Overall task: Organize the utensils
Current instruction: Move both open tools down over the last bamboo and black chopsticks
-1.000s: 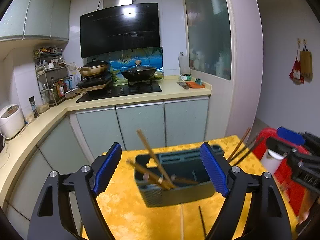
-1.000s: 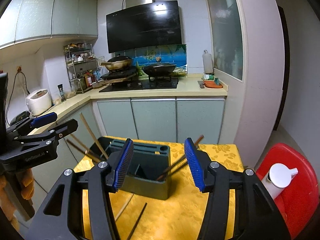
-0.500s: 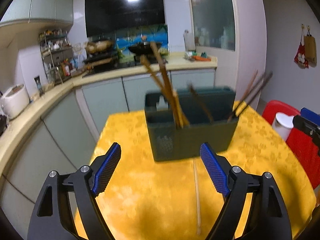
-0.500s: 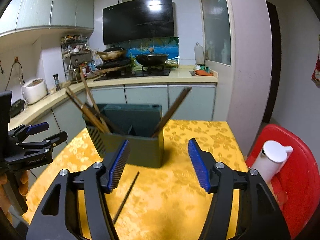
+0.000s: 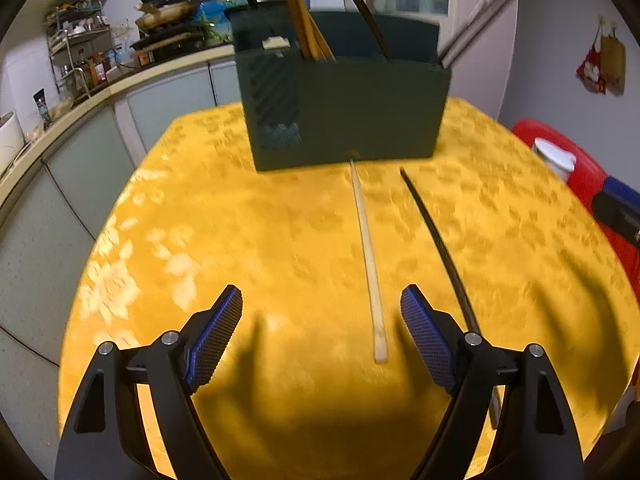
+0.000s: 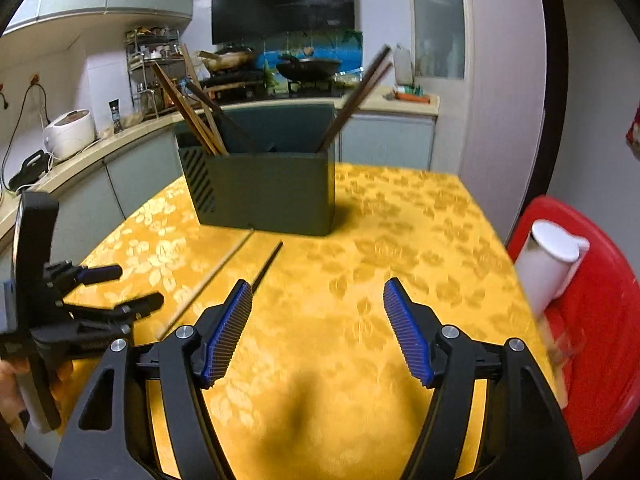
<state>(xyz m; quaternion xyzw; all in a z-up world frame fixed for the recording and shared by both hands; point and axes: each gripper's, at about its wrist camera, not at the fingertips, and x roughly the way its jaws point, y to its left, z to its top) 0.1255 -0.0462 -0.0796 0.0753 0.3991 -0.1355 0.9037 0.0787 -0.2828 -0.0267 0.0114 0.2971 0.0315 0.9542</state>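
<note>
A dark green utensil holder (image 5: 344, 108) (image 6: 268, 192) stands on the yellow tablecloth with several chopsticks leaning in it. Two loose chopsticks lie in front of it: a pale wooden chopstick (image 5: 370, 264) (image 6: 208, 284) and a dark chopstick (image 5: 436, 240) (image 6: 266, 266). My left gripper (image 5: 320, 320) hangs open low over the cloth, with the pale chopstick's near end just inside its right finger. It also shows at the left of the right wrist view as the left gripper (image 6: 140, 285). My right gripper (image 6: 318, 320) has its jaws opening, with nothing between them; the dark chopstick's tip is by its left finger.
A red chair (image 6: 592, 320) holding a white jug (image 6: 552, 264) (image 5: 556, 156) stands against the table's right edge. Kitchen counter and cabinets (image 5: 100, 152) run along the left and behind. The table edge drops off on the left.
Both grippers have come down toward the tablecloth and tipped lower, so the holder now sits higher and nearer in both views. The right gripper's jaws have widened.
</note>
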